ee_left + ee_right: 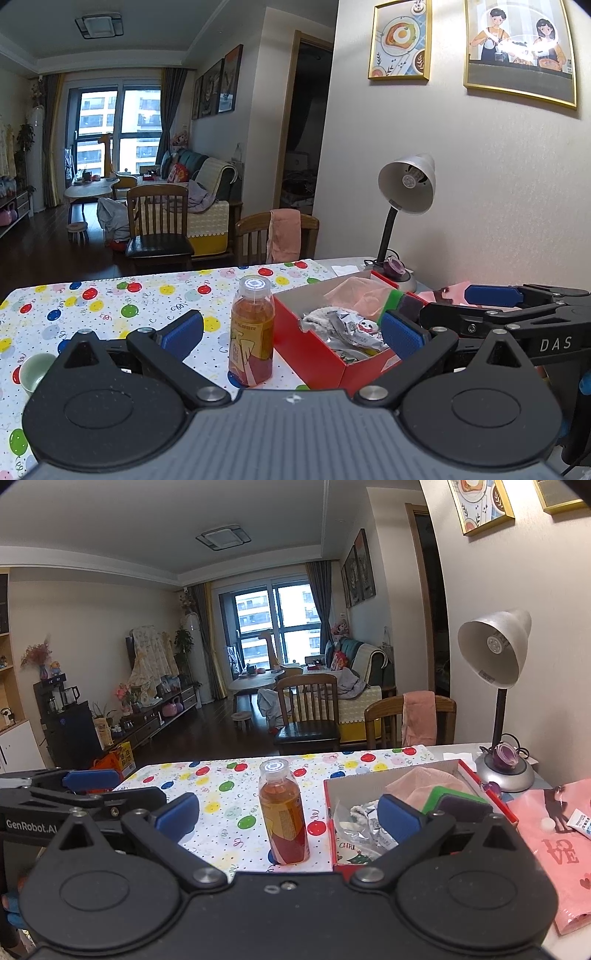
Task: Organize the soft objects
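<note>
The red box (314, 354) at 3 o'clock is hiding its crumpled soft contents partly. Both the left gripper (291, 328) and right gripper (288, 812) are hanging released above the balloon-print tablecloth (221, 794), holding nothing.

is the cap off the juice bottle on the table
No, the juice bottle stands upright on the balloon-print tablecloth with its clear cap still on.

Both grippers (291, 332) (290, 812) spread wide, empty
</note>
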The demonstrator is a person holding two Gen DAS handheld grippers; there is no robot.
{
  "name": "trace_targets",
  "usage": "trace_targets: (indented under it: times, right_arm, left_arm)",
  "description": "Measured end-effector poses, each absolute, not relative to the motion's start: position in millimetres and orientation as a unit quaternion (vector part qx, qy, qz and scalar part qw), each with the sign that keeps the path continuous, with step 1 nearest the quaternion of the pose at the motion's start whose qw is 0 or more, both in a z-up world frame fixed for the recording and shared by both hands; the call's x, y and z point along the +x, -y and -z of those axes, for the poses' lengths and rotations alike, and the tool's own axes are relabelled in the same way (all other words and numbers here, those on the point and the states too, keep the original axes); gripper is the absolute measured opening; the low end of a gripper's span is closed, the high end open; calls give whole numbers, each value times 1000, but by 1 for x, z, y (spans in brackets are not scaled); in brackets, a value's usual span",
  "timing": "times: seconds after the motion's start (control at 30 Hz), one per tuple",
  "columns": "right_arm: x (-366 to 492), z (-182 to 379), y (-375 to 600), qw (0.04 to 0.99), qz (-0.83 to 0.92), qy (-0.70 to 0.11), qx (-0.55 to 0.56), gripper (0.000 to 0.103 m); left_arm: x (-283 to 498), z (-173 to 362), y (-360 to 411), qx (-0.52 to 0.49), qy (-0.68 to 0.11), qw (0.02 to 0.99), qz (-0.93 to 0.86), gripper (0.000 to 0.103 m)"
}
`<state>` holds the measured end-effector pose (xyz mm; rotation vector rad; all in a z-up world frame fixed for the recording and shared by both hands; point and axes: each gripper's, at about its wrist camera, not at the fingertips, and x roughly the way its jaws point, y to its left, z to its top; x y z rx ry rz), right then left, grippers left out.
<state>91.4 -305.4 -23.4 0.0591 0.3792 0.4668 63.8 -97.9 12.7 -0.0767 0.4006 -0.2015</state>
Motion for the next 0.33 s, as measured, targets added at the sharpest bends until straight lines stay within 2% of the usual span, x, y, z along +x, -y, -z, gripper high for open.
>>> trace_targets:
  times: [0.33]
  right_arm:
    - [90,24,301,954,-231,-191,31,103]
  left_arm:
    - [63,-13,91,-45,-203,973,95,103]
